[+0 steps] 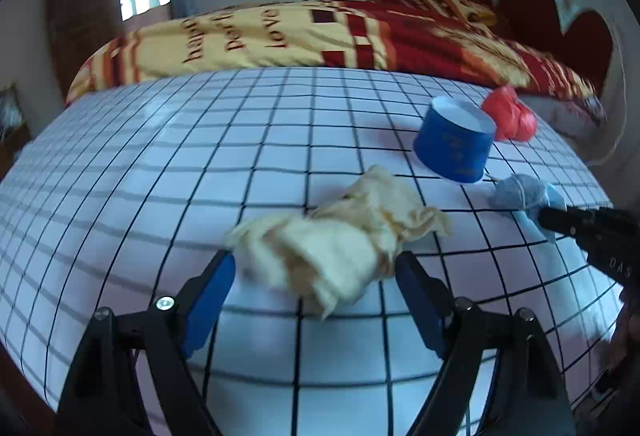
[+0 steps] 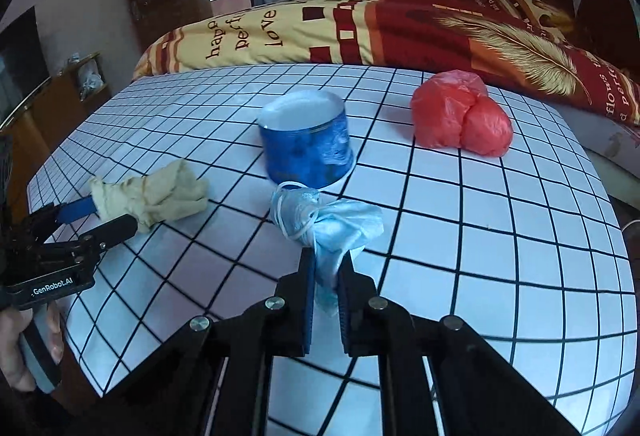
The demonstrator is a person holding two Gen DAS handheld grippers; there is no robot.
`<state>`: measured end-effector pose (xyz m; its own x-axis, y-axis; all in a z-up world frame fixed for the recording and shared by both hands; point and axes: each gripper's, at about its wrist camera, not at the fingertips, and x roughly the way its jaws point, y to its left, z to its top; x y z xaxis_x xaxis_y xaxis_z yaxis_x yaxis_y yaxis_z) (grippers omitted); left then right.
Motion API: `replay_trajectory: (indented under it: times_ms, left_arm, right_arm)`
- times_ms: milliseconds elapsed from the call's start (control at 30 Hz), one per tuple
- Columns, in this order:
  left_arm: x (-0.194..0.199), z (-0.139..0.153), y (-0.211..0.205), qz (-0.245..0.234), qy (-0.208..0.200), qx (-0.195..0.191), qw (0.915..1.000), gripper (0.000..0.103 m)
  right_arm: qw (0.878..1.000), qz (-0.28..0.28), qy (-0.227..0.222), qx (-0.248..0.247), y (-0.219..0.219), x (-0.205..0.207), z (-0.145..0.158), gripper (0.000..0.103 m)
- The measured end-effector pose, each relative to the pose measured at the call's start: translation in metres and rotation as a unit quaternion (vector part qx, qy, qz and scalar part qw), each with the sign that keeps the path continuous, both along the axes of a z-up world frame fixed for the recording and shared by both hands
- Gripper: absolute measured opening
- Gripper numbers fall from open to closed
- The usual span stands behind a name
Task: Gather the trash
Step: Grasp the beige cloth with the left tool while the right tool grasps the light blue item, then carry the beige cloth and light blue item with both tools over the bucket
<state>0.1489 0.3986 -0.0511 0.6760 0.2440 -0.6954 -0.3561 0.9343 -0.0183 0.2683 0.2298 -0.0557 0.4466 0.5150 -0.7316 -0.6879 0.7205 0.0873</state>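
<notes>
A crumpled yellowish cloth (image 1: pixel 340 236) lies on the checked table (image 1: pixel 160 164); my left gripper (image 1: pixel 316 268) is open with its blue pads on either side of the cloth's near end. The cloth also shows in the right wrist view (image 2: pixel 152 196), with the left gripper (image 2: pixel 104 220) at it. My right gripper (image 2: pixel 326 272) is shut on a crumpled light-blue face mask (image 2: pixel 320 220), seen from the left as well (image 1: pixel 524 196). A blue paper cup (image 2: pixel 306 146) stands just behind the mask. A red plastic bag (image 2: pixel 460 116) lies at the far right.
A bed with a red and yellow quilt (image 2: pixel 400 24) runs along the table's far edge. A wooden cabinet (image 2: pixel 52 104) stands to the left. The table's near edge (image 2: pixel 92 356) drops off by my left hand.
</notes>
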Motion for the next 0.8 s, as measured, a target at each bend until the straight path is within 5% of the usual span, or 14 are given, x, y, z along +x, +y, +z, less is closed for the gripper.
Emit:
replay_trajectory:
  times_ms: [33,100,133,233,800]
  left_arm:
    - [0.004,-0.001,-0.003,-0.009,0.005,0.003,0.9999,0.083]
    - [0.014,-0.007,-0.009,-0.030,0.022,0.001,0.9993,0.068]
    - [0.018,-0.008,-0.012,-0.039,0.029,-0.001,0.9988,0.049]
    - [0.018,-0.004,-0.017,-0.050,0.017,-0.011,0.9986,0.033]
    - [-0.013,0.034,-0.100,-0.065,-0.053,-0.044,0.9955,0.029]
  right_arm:
    - [1.000,0.000,0.000,-0.001,0.001,0.002,-0.001,0.011]
    - [1.000,-0.003,0.004,-0.001,0.001,0.006,-0.002,0.011]
    - [1.000,-0.003,0.004,-0.001,0.001,0.008,-0.002,0.011]
    - [1.000,0.001,0.002,-0.001,-0.003,0.006,-0.001,0.010]
    - [0.998,-0.047,-0.037,0.025,-0.091,-0.017,0.036,0.008]
